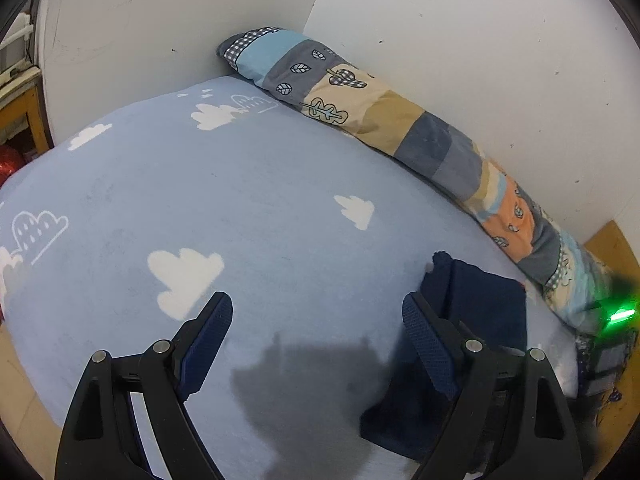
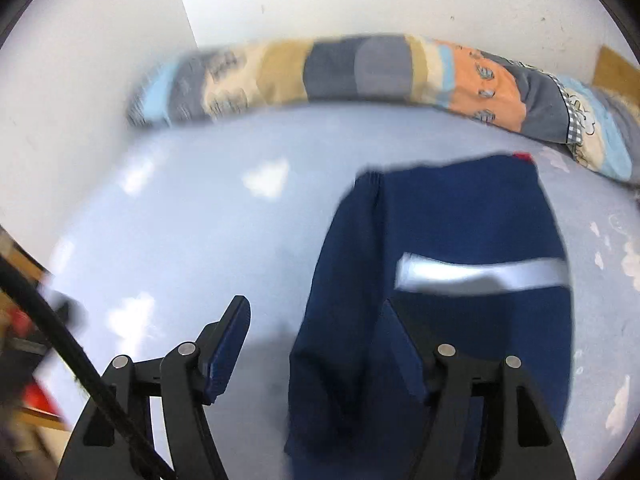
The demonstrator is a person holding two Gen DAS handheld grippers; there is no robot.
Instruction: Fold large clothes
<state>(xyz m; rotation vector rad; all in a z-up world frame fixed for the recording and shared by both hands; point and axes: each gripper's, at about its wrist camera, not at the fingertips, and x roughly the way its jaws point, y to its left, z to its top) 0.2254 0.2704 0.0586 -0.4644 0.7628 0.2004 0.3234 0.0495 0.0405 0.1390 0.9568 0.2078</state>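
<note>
A navy blue garment (image 2: pixel 440 232) with a pale reflective stripe (image 2: pixel 480 274) lies folded on the blue cloud-print bed sheet (image 2: pixel 200 220). It also shows in the left wrist view (image 1: pixel 484 304), at the right. My right gripper (image 2: pixel 316 320) is open, hovering above the garment's near left edge; its right finger (image 2: pixel 404 340) is over the cloth. My left gripper (image 1: pixel 318 316) is open and empty above the bare sheet (image 1: pixel 240 200), its right finger (image 1: pixel 424 332) beside the garment's left edge.
A long patchwork bolster (image 1: pixel 400 124) lies along the white wall at the far side of the bed; it also shows in the right wrist view (image 2: pixel 360 68). Wooden furniture (image 1: pixel 24 112) stands off the left edge. A green light (image 1: pixel 620 314) glows at the right.
</note>
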